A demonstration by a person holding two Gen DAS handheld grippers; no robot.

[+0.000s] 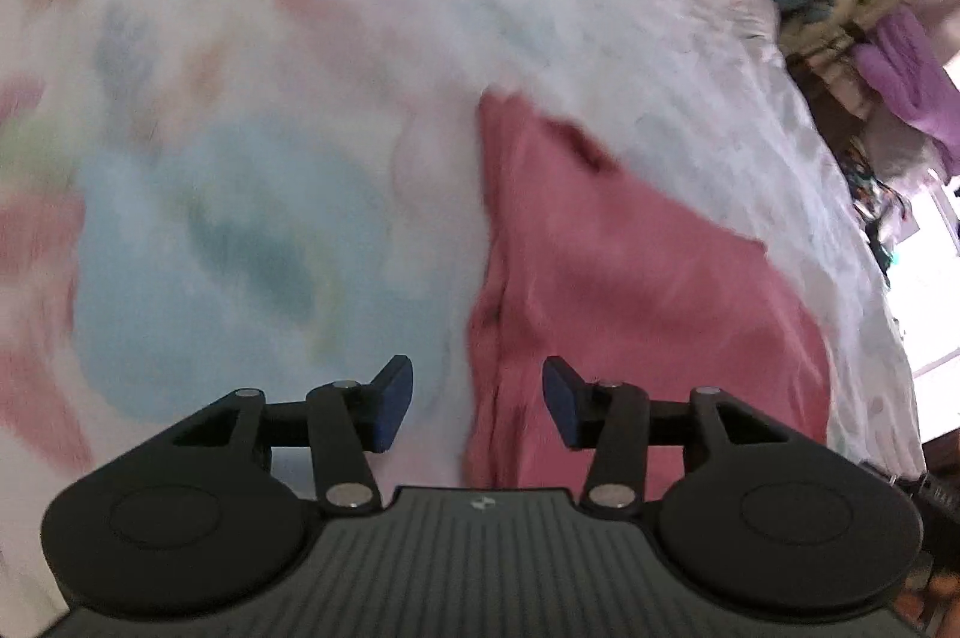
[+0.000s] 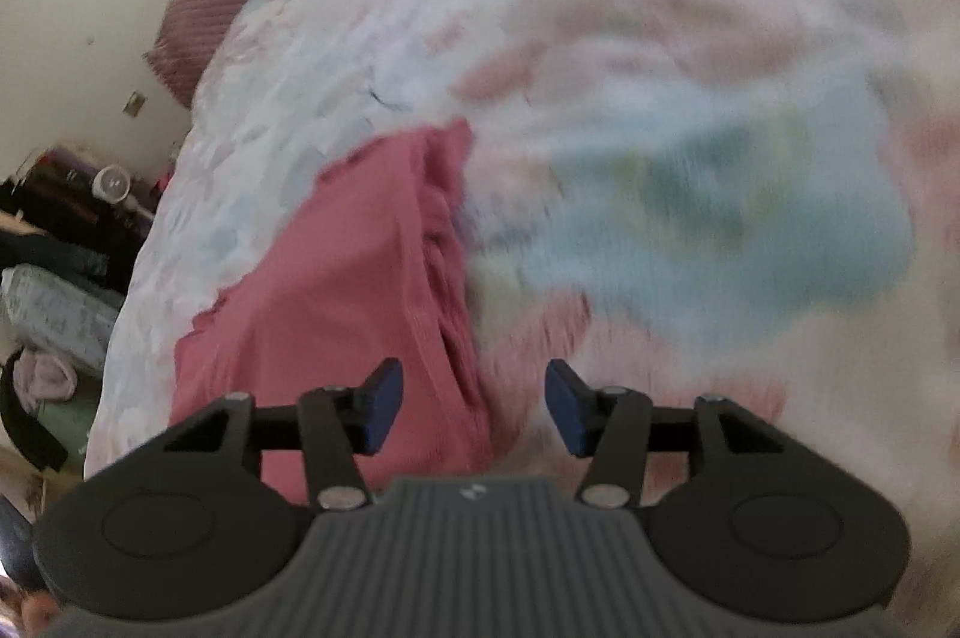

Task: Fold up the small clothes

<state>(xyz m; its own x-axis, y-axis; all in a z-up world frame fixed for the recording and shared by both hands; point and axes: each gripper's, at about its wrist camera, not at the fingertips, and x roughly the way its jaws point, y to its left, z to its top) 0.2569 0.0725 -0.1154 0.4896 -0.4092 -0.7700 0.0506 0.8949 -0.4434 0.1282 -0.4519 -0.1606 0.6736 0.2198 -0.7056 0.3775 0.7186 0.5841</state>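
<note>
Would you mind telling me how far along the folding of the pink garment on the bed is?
Done: the pink cloth garment lies doubled over on the floral bedspread, layered edges along one side. In hand: nothing; the left gripper and right gripper are both open, with no cloth between the pads. Left: possibly another fold; the blur hides whether it lies neat.

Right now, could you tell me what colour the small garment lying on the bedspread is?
Plain pink garment; it shows best in the right wrist view.
</note>
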